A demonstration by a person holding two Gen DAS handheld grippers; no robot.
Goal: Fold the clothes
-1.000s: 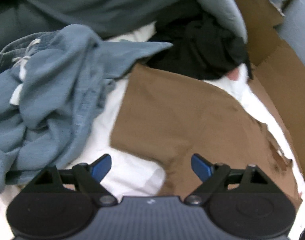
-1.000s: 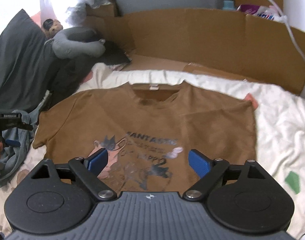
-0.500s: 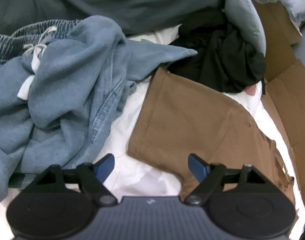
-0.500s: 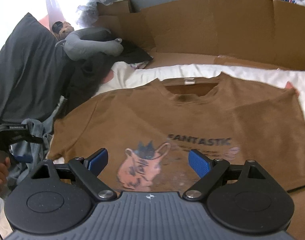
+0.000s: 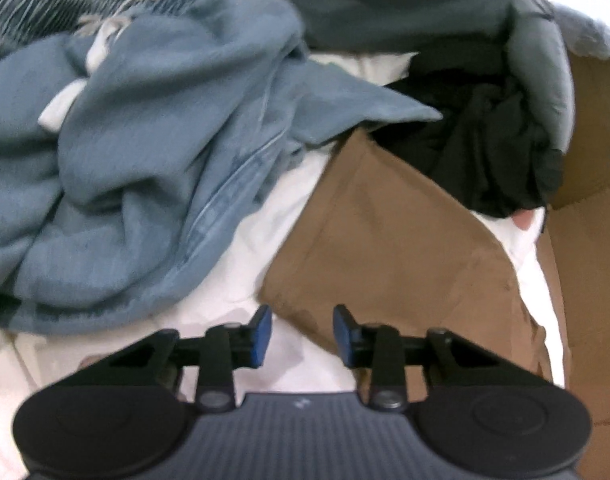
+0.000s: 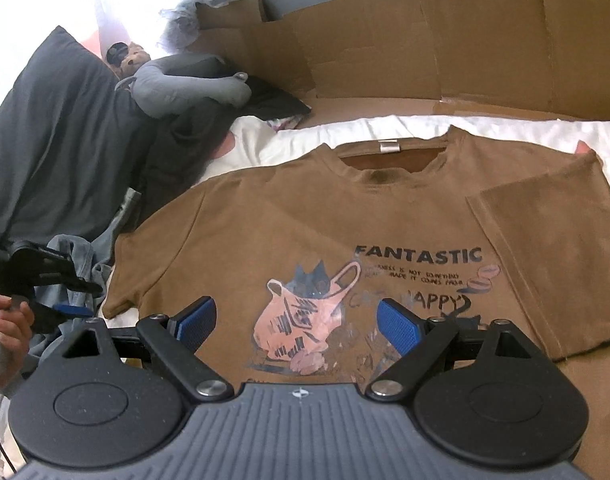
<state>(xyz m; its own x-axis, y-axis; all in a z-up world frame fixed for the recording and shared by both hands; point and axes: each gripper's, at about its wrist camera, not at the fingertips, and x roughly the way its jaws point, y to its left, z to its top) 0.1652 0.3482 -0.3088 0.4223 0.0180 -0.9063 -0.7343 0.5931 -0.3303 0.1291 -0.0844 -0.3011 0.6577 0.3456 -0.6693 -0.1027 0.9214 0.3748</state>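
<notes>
A brown T-shirt with a "FANTASTIC" print lies front up on a white sheet. Its right sleeve and side are folded over the front. My right gripper is open and empty, hovering over the print. In the left wrist view the shirt's left sleeve lies flat. My left gripper is half closed, its jaws on either side of the sleeve's lower corner, with a gap still between the pads. It also shows at the left edge of the right wrist view.
A crumpled blue garment pile lies left of the sleeve. A black garment and a grey pillow lie beyond it. A dark pillow is at the far left. Cardboard walls line the back.
My left gripper's jaws have narrowed around the sleeve's corner and the view has shifted right. My right gripper has moved closer over the shirt, whose right side now lies folded over.
</notes>
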